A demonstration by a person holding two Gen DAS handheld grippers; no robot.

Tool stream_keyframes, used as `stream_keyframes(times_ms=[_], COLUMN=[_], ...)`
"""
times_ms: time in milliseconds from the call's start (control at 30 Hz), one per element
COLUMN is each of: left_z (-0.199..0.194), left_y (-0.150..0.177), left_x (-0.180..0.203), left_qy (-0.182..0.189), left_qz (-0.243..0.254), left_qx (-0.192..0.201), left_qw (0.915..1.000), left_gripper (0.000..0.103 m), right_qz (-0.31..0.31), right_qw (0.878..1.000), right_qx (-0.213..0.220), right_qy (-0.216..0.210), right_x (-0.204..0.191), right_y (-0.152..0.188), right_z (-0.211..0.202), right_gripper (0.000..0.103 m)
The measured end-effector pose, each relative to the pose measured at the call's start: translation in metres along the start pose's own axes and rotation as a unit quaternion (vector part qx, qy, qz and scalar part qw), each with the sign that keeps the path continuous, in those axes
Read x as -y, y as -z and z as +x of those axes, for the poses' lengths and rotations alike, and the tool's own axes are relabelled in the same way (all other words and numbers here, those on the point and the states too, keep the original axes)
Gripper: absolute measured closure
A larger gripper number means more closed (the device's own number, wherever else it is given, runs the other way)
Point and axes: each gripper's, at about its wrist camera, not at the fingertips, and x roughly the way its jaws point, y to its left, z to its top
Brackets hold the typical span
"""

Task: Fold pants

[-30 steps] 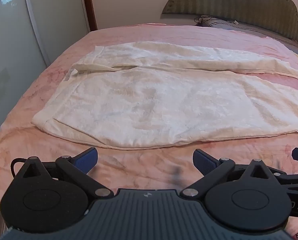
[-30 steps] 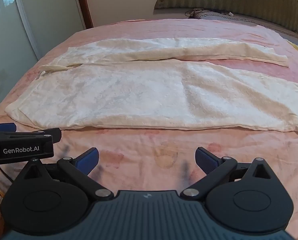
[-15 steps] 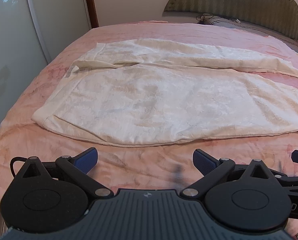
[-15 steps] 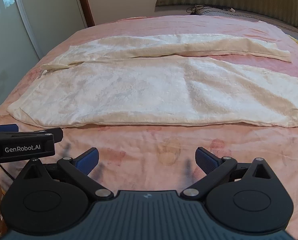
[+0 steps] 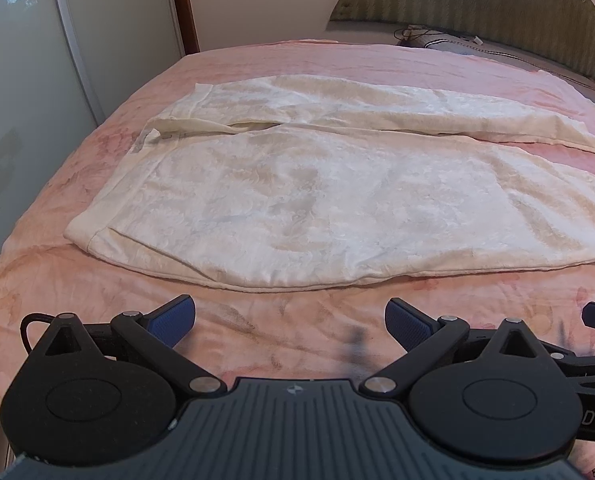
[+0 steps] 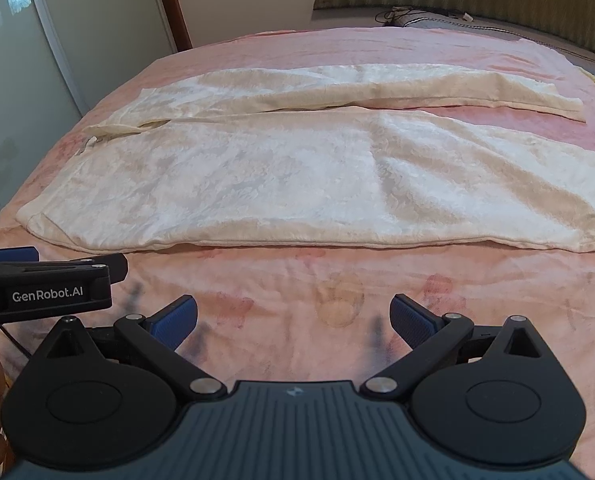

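Note:
Cream-white pants (image 5: 317, 200) lie spread flat on the pink bed, waistband to the left and both legs running right; they also show in the right wrist view (image 6: 297, 184). My left gripper (image 5: 289, 322) is open and empty above the bedspread, just short of the pants' near edge by the waistband end. My right gripper (image 6: 293, 320) is open and empty, a little back from the near leg's edge. The left gripper's body (image 6: 49, 288) shows at the left of the right wrist view.
The pink bedspread (image 6: 337, 288) covers the bed. A green padded headboard (image 5: 477, 4) with a pillow and cable stands at the back. A pale wardrobe (image 5: 37, 80) and a brown door frame (image 5: 183, 4) stand along the left.
Both grippers have drifted slightly; the pants sit a little lower and nearer in both views. Both grippers stay open. The pants have not moved.

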Motion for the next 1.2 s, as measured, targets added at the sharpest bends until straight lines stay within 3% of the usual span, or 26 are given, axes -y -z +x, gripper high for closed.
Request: stream_keyframes(times_ms=[967,1100,1200], left_z=[0.020,0.025,0.024], left_y=[-0.001,-0.003,-0.009], left_x=[-0.013,-0.014,-0.022], left_qy=[-0.026,-0.033,-0.017], left_qz=[-0.006,0.003,-0.002], left_qx=[-0.010,0.001,0.018], left_qw=[0.9996,0.9994,0.9997], left_gripper=[0.000,0.000,0.000], right_qz=[-0.003,-0.009,-0.028], right_qw=[1.000,1.000,0.996], right_qx=[-0.006,0.005,0.033], right_qy=[-0.011,-0.026,-0.076], right_x=[0.006,0.007,0.010], right_y=[-0.010,-0.015,-0.025], right_z=[0.011,0.013,0.013], right_gripper=[0.000,0.000,0.000])
